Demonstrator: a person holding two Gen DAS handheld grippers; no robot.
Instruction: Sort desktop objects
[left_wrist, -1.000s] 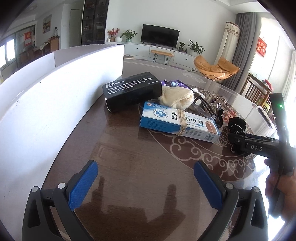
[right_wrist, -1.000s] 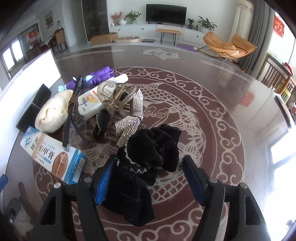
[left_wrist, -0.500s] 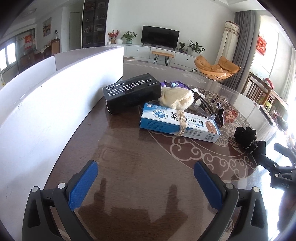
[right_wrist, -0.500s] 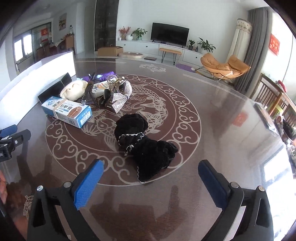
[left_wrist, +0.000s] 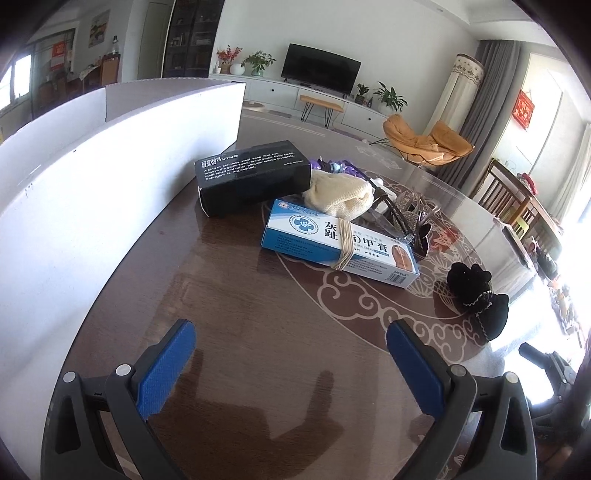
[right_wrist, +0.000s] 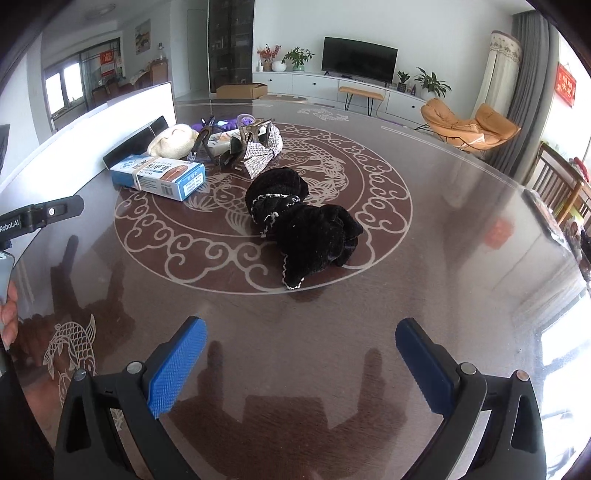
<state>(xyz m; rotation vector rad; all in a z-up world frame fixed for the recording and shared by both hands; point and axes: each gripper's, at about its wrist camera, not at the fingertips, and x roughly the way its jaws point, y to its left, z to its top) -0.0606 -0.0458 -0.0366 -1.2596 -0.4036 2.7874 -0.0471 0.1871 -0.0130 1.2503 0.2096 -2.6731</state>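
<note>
A black velvet cloth (right_wrist: 303, 225) lies on the round table's centre; it also shows in the left wrist view (left_wrist: 476, 299). A blue-white ointment box (left_wrist: 340, 243) (right_wrist: 159, 175), a black box (left_wrist: 251, 177) (right_wrist: 135, 142), a cream pouch (left_wrist: 338, 194) (right_wrist: 173, 140), glasses (right_wrist: 201, 138) and a rhinestone hair clip (right_wrist: 258, 146) lie clustered behind. My left gripper (left_wrist: 291, 354) is open and empty, short of the boxes. My right gripper (right_wrist: 301, 354) is open and empty, well back from the cloth.
A white storage bin's wall (left_wrist: 92, 177) stands along the table's left side. The left tool's arm (right_wrist: 40, 216) shows at the left edge of the right wrist view. Chairs (right_wrist: 557, 184) stand beyond the table's right rim. A purple item (right_wrist: 221, 123) lies behind the clip.
My right gripper, open around the black cloth a second ago, has drawn back and left it on the table. The left gripper has not moved.
</note>
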